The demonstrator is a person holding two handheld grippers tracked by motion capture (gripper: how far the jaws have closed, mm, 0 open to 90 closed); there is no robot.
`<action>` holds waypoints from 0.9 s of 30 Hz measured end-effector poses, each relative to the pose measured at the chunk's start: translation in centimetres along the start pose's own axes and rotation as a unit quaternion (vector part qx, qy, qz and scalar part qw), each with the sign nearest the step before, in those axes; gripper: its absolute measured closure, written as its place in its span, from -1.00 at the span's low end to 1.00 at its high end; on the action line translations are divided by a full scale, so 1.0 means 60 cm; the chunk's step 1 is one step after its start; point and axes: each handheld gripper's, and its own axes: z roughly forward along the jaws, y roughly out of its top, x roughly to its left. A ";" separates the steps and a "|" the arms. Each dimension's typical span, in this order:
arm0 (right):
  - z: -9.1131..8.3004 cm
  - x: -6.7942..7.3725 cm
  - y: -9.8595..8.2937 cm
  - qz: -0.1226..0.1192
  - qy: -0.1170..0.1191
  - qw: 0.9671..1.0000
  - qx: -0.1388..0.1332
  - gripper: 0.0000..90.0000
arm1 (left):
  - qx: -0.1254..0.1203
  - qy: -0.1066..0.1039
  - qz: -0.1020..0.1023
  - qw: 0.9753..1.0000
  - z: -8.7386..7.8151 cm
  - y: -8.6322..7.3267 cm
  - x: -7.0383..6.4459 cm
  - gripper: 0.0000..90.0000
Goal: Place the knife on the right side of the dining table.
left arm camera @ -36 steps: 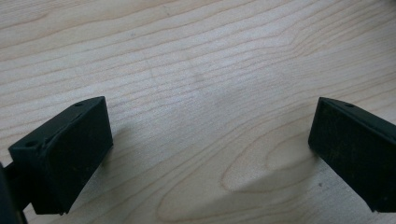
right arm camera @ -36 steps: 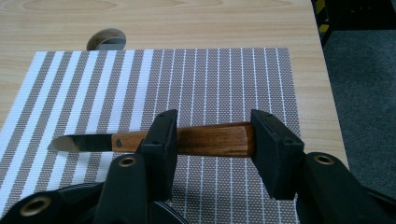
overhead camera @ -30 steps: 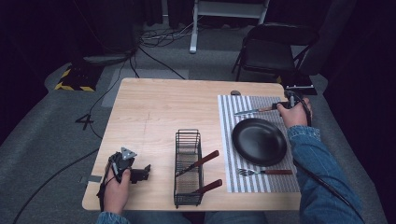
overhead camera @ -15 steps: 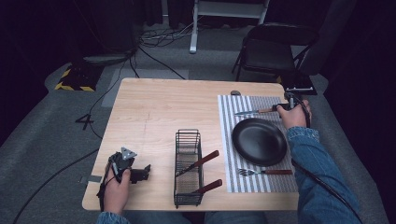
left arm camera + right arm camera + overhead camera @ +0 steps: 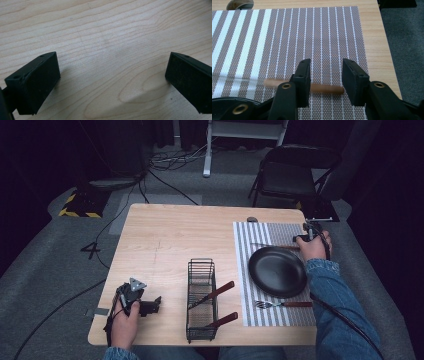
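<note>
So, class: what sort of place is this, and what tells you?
Probably a studio or lab set up for recording: a lone wooden table on grey carpet, dark curtains around, loose floor cables and a folding chair.

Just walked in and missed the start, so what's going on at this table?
A person is setting a place with a handheld tool in each hand. The right tool stands open over the wooden handle of a knife lying on the striped placemat beyond the black plate. A fork lies on the mat's near side. Two more utensils sit in the wire caddy. The left tool rests open on bare table.
</note>
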 end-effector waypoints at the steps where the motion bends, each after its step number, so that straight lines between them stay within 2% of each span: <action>1: 0.001 0.000 -0.001 0.001 0.002 1.000 0.001 0.31 | 0.000 0.000 0.000 1.000 0.000 0.000 0.000 -1.00; 16: -0.007 -0.008 -0.005 -0.004 0.008 1.000 -0.015 0.25 | 0.000 0.000 0.000 1.000 0.000 0.000 0.000 -1.00; 21: -0.020 -0.012 -0.009 -0.013 0.013 1.000 -0.022 0.23 | 0.000 0.000 0.000 1.000 0.000 0.000 0.000 -1.00; 24: -0.034 -0.013 -0.015 -0.026 0.021 0.999 -0.031 0.21 | 0.000 0.000 0.000 1.000 0.000 0.000 0.000 -1.00; 27: -0.038 -0.014 -0.021 -0.037 0.024 0.999 -0.027 0.21 | 0.000 0.000 0.000 1.000 0.000 0.000 0.000 -1.00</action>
